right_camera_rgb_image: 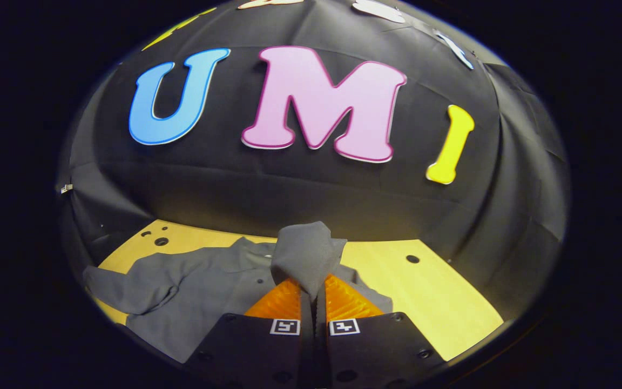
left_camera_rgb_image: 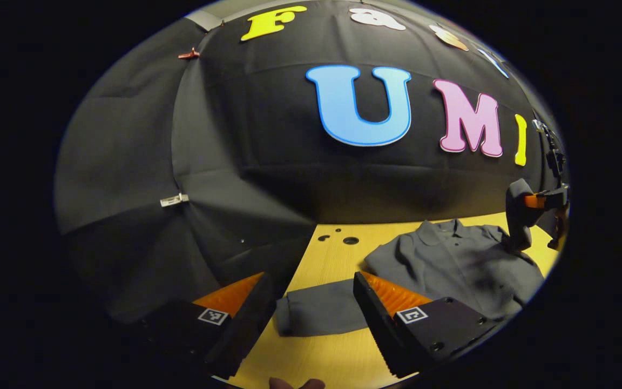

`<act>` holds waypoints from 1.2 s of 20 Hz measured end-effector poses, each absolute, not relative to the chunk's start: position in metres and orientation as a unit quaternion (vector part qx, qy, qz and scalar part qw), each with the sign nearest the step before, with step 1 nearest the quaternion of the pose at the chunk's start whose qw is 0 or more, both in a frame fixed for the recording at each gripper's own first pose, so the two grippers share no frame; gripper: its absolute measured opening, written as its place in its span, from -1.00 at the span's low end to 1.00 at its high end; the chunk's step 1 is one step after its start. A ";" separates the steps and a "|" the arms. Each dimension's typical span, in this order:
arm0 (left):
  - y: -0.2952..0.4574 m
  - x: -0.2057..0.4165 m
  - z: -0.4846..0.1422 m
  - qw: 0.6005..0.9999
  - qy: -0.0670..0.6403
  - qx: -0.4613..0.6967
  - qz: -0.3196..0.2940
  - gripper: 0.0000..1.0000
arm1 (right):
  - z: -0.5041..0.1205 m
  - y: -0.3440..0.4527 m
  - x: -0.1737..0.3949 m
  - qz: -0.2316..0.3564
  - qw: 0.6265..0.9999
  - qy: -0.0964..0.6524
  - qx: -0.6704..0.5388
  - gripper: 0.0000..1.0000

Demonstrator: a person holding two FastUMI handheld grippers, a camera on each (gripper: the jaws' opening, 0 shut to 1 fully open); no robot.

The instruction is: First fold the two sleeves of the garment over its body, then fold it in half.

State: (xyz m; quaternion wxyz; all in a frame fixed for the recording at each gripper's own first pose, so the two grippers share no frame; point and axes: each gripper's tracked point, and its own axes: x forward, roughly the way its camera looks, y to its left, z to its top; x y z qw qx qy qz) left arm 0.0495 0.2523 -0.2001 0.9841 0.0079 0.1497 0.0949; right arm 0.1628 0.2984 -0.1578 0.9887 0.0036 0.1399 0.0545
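Right gripper [right_camera_rgb_image: 312,302] pinching sleeve [right_camera_rgb_image: 305,256], table [right_camera_rgb_image: 440,302] beyond

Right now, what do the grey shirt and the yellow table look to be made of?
The shirt looks like soft matte knit cloth, maybe cotton: it drapes and creases, with a collar and buttons. The table looks like pale wood or laminate, smooth, with faint grain lines and round drilled holes.
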 end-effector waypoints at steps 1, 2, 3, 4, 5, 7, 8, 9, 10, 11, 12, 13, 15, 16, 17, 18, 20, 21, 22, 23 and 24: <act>0.258 0.051 -0.210 0.983 0.158 0.003 0.095 0.94 | -0.164 0.309 0.164 0.059 0.988 0.145 0.003 -0.90; 0.262 0.055 -0.221 0.981 0.167 -0.003 0.095 0.94 | -0.172 0.323 0.166 0.064 0.986 0.152 0.001 -0.90; 0.263 0.058 -0.232 0.980 0.176 -0.012 0.093 0.94 | -0.181 0.337 0.167 0.070 0.985 0.159 0.001 -0.90; 0.264 0.062 -0.241 0.978 0.186 -0.020 0.089 0.95 | -0.190 0.351 0.167 0.078 0.982 0.170 0.001 -0.89; 0.266 0.065 -0.251 0.977 0.195 -0.026 0.088 0.95 | -0.198 0.365 0.168 0.088 0.980 0.179 0.003 -0.89; 0.272 0.073 -0.269 0.973 0.208 -0.030 0.095 0.96 | -0.217 0.391 0.170 0.103 0.975 0.196 0.001 -0.89; 0.277 0.076 -0.275 0.971 0.213 -0.029 0.100 0.95 | -0.226 0.402 0.170 0.110 0.973 0.203 -0.002 -0.89; 0.281 0.079 -0.285 0.970 0.220 -0.032 0.102 0.95 | -0.233 0.412 0.170 0.116 0.970 0.212 -0.004 -0.89; 0.283 0.082 -0.293 0.968 0.228 -0.038 0.101 0.95 | -0.243 0.423 0.170 0.123 0.967 0.222 -0.005 -0.89; 0.285 0.084 -0.302 0.965 0.238 -0.044 0.102 0.96 | -0.252 0.431 0.169 0.128 0.964 0.233 -0.005 -0.88; 0.286 0.087 -0.310 0.962 0.249 -0.051 0.102 0.95 | -0.259 0.438 0.168 0.133 0.961 0.243 -0.005 -0.86; 0.286 0.087 -0.319 0.959 0.258 -0.057 0.101 0.95 | -0.265 0.444 0.167 0.137 0.958 0.251 -0.004 -0.82; 0.288 0.091 -0.333 0.954 0.274 -0.065 0.102 0.95 | -0.270 0.457 0.161 0.153 0.952 0.265 0.008 -0.69; 0.289 0.093 -0.339 0.952 0.281 -0.069 0.103 0.95 | -0.272 0.465 0.159 0.166 0.948 0.270 0.016 -0.61; 0.290 0.093 -0.343 0.949 0.287 -0.072 0.106 0.94 | -0.274 0.471 0.153 0.177 0.944 0.277 0.022 -0.53; 0.291 0.093 -0.347 0.947 0.293 -0.076 0.108 0.94 | -0.274 0.477 0.149 0.191 0.940 0.280 0.028 -0.32; 0.291 0.093 -0.353 0.943 0.305 -0.080 0.109 0.96 | -0.262 0.496 0.135 0.236 0.929 0.279 0.060 -0.14; 0.288 0.092 -0.358 0.941 0.309 -0.084 0.105 0.96 | -0.254 0.510 0.125 0.269 0.918 0.278 0.089 -0.07; 0.286 0.093 -0.362 0.939 0.316 -0.085 0.104 0.93 | -0.243 0.522 0.113 0.300 0.905 0.277 0.118 0.05; 0.286 0.093 -0.368 0.937 0.323 -0.086 0.103 0.92 | -0.231 0.524 0.104 0.319 0.898 0.271 0.136 0.18; 0.286 0.093 -0.375 0.933 0.332 -0.089 0.104 0.92 | -0.222 0.520 0.099 0.324 0.897 0.266 0.141 0.51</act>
